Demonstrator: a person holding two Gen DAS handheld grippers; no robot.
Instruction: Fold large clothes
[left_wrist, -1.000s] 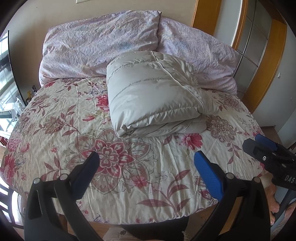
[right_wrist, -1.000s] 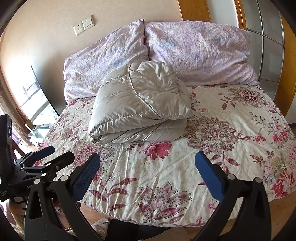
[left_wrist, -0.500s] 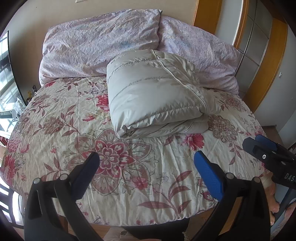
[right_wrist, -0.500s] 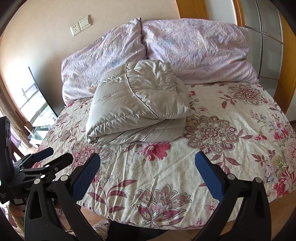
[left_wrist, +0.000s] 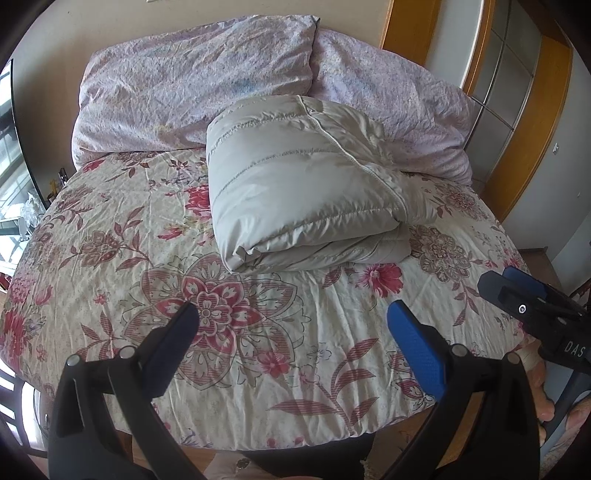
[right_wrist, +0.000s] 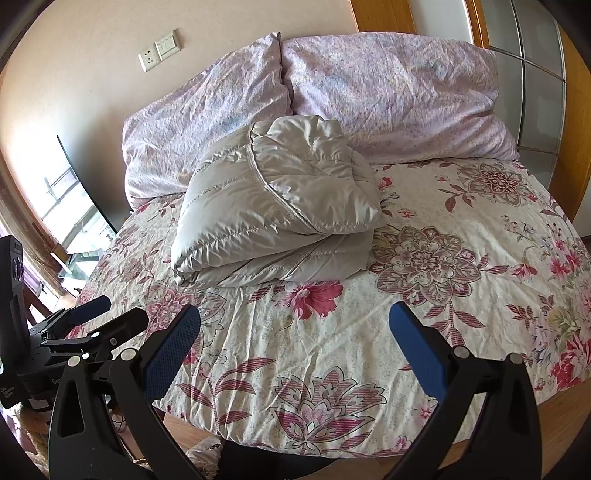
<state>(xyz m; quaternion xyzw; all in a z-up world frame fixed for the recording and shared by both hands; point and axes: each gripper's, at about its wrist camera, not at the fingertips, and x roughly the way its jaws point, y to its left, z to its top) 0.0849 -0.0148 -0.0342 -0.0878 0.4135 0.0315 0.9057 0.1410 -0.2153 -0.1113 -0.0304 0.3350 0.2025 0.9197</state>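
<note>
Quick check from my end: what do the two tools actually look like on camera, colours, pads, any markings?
Both match: black plastic frames with silver pivot bolts, and two fingers faced with textured blue pads. The left tool and right tool each show this in their own view. In the left wrist view the right tool's body carries white letters "DAS". No cables visible; bare skin of the holding hand shows.

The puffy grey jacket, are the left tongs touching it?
Apart. In the left wrist view the open left tongs hang near the bed's foot, with flowered bedspread showing between them and the folded jacket.
</note>
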